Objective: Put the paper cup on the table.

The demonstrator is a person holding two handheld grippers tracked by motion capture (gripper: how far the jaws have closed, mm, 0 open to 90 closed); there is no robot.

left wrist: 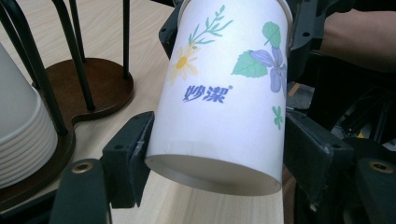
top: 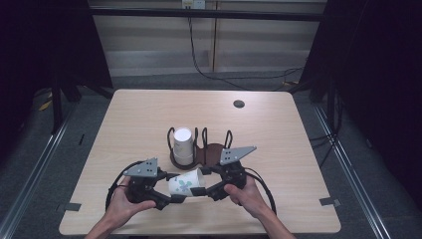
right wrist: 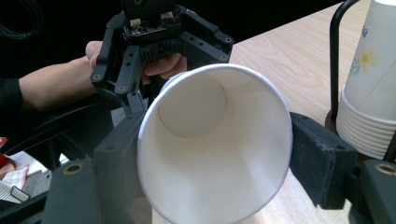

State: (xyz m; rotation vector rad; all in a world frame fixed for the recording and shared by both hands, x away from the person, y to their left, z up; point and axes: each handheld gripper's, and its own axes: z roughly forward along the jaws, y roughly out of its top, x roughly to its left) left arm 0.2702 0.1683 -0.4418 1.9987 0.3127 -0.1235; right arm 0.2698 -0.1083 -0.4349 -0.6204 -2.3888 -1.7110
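— Where was the cup (top: 186,183)?

— Off the table (top: 278,129), low in the middle of the high view, lying on its side between the two claws. Its long axis ran left to right across the frame: base toward the left claw (top: 171,189), mouth toward the right claw (top: 203,181).

— And the claws?

— The right one was narrow and gripping the cup at the rim, one jaw on each side; in its own view the mouth looked slightly squeezed. The left one's jaws stood narrow on either side of the base, close against it. I couldn't tell whether they actually pressed.

— What about the rack (top: 215,153)?

— It stood just above the cup in the high view, a dark wooden base with black wire loops. Its left ring held a stack (top: 182,144) of upside-down cups. The right ring looked empty, only bare wood inside.

— So which way did the cup have to go?

— Up the frame, I'd judge. It would also need turning from lying flat to standing. The stack sat almost straight above it. The right hand (top: 246,194) was nearer the empty ring, the left hand (top: 124,204) nearer the stack.
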